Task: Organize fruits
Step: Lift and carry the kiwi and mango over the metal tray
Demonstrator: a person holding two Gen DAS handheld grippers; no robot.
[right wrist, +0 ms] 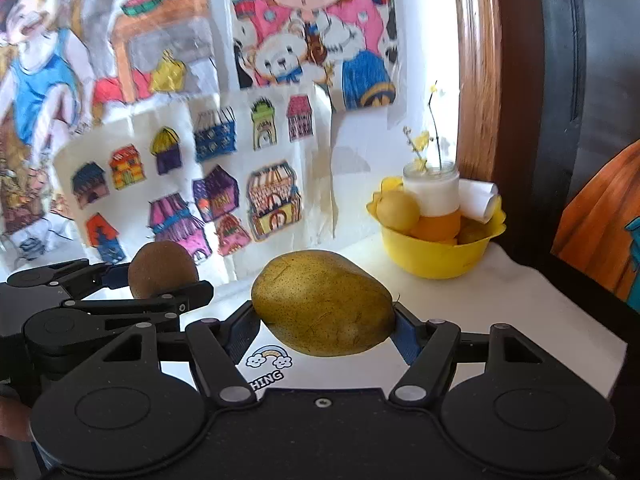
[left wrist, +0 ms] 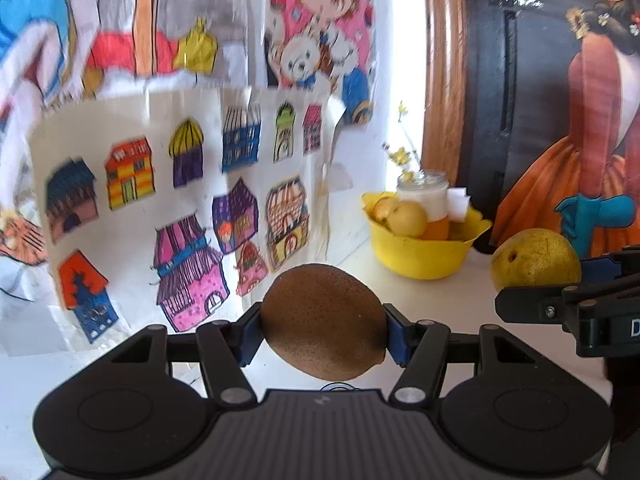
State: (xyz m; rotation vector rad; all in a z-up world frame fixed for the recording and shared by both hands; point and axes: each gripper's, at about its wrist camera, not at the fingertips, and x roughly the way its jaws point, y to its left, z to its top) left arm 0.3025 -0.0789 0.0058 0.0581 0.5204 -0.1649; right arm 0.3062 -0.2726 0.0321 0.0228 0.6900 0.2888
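Observation:
My left gripper (left wrist: 323, 334) is shut on a brown kiwi (left wrist: 323, 322), held clear above the white table (left wrist: 472, 288). My right gripper (right wrist: 325, 324) is shut on a yellow-green pear (right wrist: 324, 302), also lifted off the table. In the left wrist view the pear (left wrist: 536, 264) and the right gripper (left wrist: 580, 304) show at the right edge. In the right wrist view the kiwi (right wrist: 162, 268) and the left gripper (right wrist: 120, 300) show at the left. A yellow bowl (left wrist: 420, 258) (right wrist: 440, 260) with yellow and orange fruit stands at the back right of the table.
A glass jar (right wrist: 431, 188) with yellow flower sprigs and a roll of white paper (right wrist: 478, 198) sit in the bowl. Coloured drawings (left wrist: 160, 200) hang on the wall behind the table. A wooden frame (right wrist: 476, 80) and a dark painting stand at the right.

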